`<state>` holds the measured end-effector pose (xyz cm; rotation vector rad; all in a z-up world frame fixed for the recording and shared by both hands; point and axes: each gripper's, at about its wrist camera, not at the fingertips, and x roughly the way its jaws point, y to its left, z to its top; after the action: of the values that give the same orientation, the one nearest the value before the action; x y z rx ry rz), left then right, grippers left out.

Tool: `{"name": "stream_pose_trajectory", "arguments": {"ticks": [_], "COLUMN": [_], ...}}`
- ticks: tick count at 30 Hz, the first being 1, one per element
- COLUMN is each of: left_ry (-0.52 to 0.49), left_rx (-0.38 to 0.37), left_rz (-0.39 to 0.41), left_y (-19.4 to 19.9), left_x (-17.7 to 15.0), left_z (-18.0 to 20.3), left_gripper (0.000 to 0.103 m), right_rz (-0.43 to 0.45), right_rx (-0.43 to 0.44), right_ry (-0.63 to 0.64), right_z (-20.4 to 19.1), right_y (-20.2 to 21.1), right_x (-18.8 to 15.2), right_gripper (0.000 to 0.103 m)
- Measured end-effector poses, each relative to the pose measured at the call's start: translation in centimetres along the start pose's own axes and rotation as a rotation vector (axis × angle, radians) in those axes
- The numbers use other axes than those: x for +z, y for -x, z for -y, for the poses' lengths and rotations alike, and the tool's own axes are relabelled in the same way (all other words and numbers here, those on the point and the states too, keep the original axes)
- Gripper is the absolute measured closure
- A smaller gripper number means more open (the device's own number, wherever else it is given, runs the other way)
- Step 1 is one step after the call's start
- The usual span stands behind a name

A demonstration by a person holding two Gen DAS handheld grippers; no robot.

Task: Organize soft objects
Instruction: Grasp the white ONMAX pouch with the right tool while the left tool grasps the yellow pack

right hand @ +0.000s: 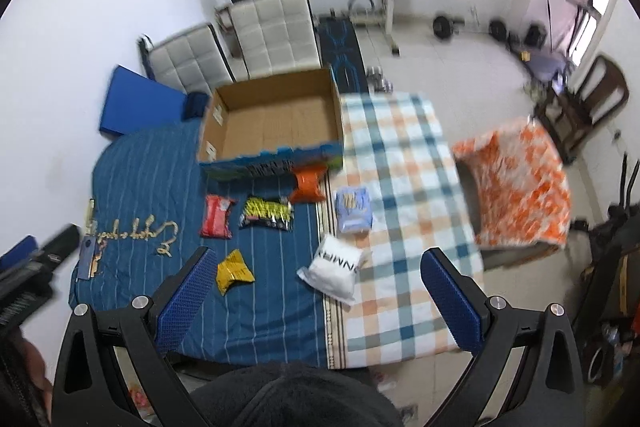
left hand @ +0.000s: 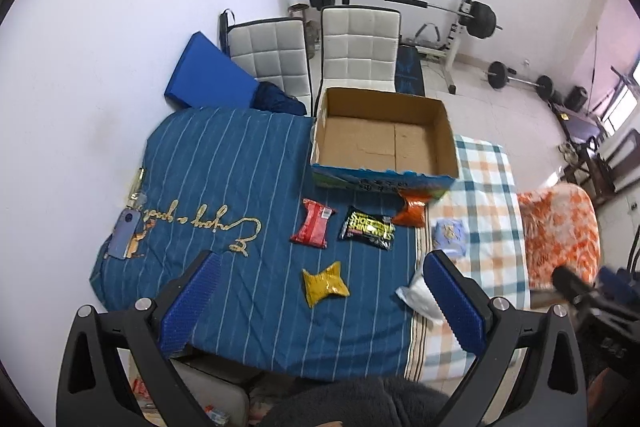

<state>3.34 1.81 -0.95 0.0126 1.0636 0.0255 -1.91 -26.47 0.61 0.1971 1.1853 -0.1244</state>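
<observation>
Several soft packets lie on the bed in front of an open, empty cardboard box (left hand: 384, 137) (right hand: 276, 123): a red packet (left hand: 313, 228) (right hand: 216, 222), a black-and-yellow packet (left hand: 367, 227) (right hand: 267, 213), an orange packet (left hand: 412, 210) (right hand: 307, 183), a yellow packet (left hand: 325, 283) (right hand: 234, 270), a pale blue packet (left hand: 450, 234) (right hand: 354, 211) and a white packet (left hand: 420, 294) (right hand: 336, 269). My left gripper (left hand: 320, 301) is open and empty above the yellow packet. My right gripper (right hand: 318, 301) is open and empty above the white packet.
A blue striped quilt (left hand: 224, 163) and a plaid sheet (right hand: 404, 195) cover the bed. A phone (left hand: 125, 233) lies at the quilt's left edge. An orange-patterned cloth covers a stool (right hand: 516, 187) at right. Two white chairs (left hand: 360, 47) and weight equipment stand behind.
</observation>
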Motion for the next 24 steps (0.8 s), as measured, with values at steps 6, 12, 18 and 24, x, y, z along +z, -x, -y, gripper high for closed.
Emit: {"name": "stream_pose_trajectory", "arguments": {"ticks": [6, 12, 18, 24], "left_ry": [0.041, 0.107, 0.209, 0.236], "left_rx": [0.042, 0.052, 0.024, -0.022], "left_rz": [-0.11, -0.329, -0.571, -0.709], "left_y": [-7.5, -18.8, -29.8, -36.9], "left_x": [0.8, -1.5, -6.2, -8.8], "left_z": [-1.6, -3.5, -5.8, -5.5], "left_gripper": [0.0, 0.0, 0.0, 0.0], "right_rz": [-0.268, -0.487, -0.629, -0.691], "right_rx": [0.017, -0.023, -0.081, -0.1], "right_ry": [-0.132, -0.307, -0.333, -0.311], "right_z": [2.5, 5.1, 5.3, 4.6], "right_y": [-14.4, -29.9, -38.7, -41.7], "right_x": [0.2, -2.9, -6.0, -8.1], "right_gripper": [0.0, 0.0, 0.0, 0.0]}}
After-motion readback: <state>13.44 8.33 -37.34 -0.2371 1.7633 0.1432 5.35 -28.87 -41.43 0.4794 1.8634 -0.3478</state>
